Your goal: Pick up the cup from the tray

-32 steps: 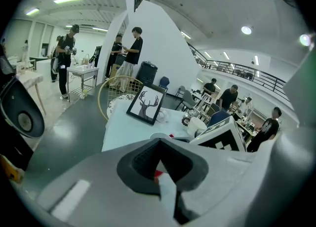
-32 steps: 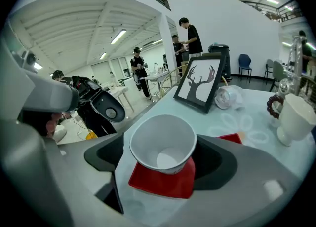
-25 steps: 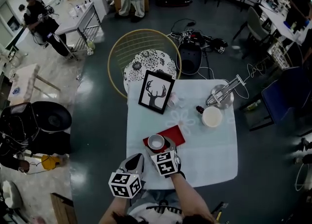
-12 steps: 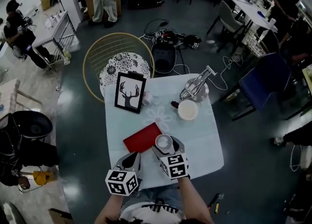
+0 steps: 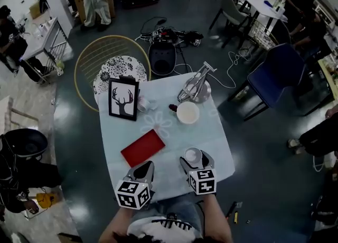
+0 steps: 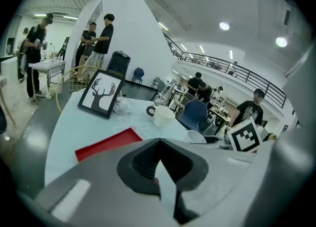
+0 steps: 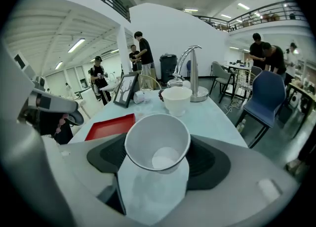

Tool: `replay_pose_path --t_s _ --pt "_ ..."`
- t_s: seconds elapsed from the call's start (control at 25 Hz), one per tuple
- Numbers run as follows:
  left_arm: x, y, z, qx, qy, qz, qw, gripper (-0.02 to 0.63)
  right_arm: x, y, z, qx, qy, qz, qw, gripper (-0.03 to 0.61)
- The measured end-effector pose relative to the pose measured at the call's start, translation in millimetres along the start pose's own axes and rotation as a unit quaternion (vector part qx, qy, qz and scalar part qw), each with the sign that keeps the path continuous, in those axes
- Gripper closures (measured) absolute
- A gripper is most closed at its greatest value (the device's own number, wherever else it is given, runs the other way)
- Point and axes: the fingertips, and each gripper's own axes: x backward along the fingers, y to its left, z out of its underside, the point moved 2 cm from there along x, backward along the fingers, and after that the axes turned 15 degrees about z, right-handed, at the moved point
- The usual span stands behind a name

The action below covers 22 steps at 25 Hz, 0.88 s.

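Cup (image 5: 193, 156) is clamped in the right tongs (image 5: 194, 158), tilted, off the tray (image 5: 142, 147) and well to its right, over the table (image 5: 214, 133). Left tongs (image 5: 141, 170) are together, holding nothing, just beside the tray's near edge.

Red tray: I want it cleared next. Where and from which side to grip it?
On the red tray, I'd pinch the raised rim at the near edge, low from the person's side: it lies flat and empty, so only the rim protrudes.
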Motion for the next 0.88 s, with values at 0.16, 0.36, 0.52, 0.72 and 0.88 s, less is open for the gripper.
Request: replay_pose_path --t_s 0.16,0.36,0.52,0.72,0.88 --pt "-10 -12 1 -0.006 0.009 0.015 0.9998 0.614 0 -18 10 -0.009 -0.002 -0.001 1.000 0.190" --pt "-20 -21 10 -0.011 0.023 0.028 0.9993 0.614 -10 -28 19 -0.024 0.000 -0.001 1.000 0.190" --pt "-23 -23 12 -0.011 0.028 0.028 0.9991 0.614 -16 -26 31 -0.029 0.014 -0.003 0.999 0.189" --pt "-23 -20 13 -0.012 0.033 0.027 0.9990 0.614 -20 -25 41 -0.041 0.020 0.005 0.999 0.184" --pt "-22 -20 14 -0.006 0.032 0.027 0.9991 0.614 -19 -24 41 -0.049 0.017 0.003 0.999 0.155"
